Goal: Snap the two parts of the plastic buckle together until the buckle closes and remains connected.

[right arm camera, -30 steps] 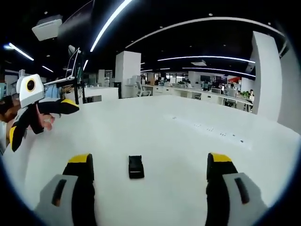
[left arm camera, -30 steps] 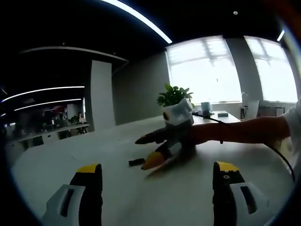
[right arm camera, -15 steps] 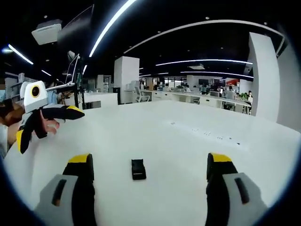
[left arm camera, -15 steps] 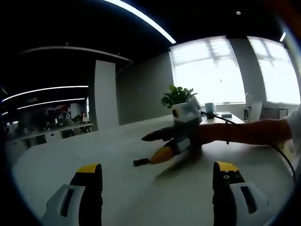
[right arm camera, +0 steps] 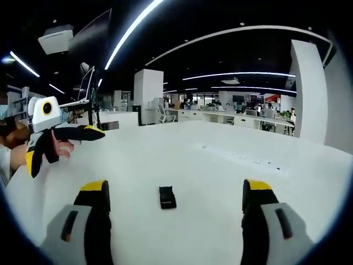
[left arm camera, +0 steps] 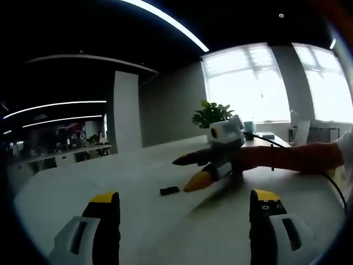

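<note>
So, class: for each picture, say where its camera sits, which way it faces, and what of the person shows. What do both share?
Left gripper view: rides on the left tongs, facing across the white table toward bright windows; the person's forearm holds the right tongs near the black buckle.
Right gripper view: rides on the right tongs, facing the open office; a hand holds the left tongs.
Shared: the buckle, the table, and each other's tongs, all jaws open.

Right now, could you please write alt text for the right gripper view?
A small black buckle piece lies on a white table ahead of the open right tool. The left tool, also open, hovers at the left.
</note>
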`<state>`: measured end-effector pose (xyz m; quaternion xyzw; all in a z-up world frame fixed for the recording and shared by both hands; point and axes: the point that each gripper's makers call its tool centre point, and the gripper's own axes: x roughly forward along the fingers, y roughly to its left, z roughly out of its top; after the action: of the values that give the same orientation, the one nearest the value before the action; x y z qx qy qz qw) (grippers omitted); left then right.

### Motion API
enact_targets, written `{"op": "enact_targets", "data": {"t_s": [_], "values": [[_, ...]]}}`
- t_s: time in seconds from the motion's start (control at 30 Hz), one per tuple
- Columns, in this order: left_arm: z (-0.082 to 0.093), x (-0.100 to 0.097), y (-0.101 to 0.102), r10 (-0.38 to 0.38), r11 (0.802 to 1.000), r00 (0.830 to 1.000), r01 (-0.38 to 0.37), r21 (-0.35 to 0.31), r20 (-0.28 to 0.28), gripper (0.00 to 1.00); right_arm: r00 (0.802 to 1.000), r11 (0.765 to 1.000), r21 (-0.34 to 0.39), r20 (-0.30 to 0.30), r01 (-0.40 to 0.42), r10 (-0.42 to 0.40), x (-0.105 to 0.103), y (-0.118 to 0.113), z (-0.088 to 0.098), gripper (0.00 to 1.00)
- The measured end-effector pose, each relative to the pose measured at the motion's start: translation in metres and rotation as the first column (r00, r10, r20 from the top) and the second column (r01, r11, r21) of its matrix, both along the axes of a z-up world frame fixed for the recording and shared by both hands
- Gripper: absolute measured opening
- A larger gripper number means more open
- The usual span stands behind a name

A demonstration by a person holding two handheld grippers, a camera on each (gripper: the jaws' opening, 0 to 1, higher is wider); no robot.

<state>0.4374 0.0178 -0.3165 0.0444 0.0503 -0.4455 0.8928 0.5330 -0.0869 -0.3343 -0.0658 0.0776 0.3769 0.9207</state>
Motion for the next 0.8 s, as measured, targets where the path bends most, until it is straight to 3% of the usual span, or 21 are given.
{"op": "enact_targets", "data": {"t_s": [0.8], "values": [[0.002, 0.009, 0.008, 0.041, 0.999, 0.999, -0.041, -0.011, -0.004, 0.99, 0.999, 0.999, -0.009, 0.028, 0.047, -0.046, -0.01, -0.025, 0.002, 0.98]]}}
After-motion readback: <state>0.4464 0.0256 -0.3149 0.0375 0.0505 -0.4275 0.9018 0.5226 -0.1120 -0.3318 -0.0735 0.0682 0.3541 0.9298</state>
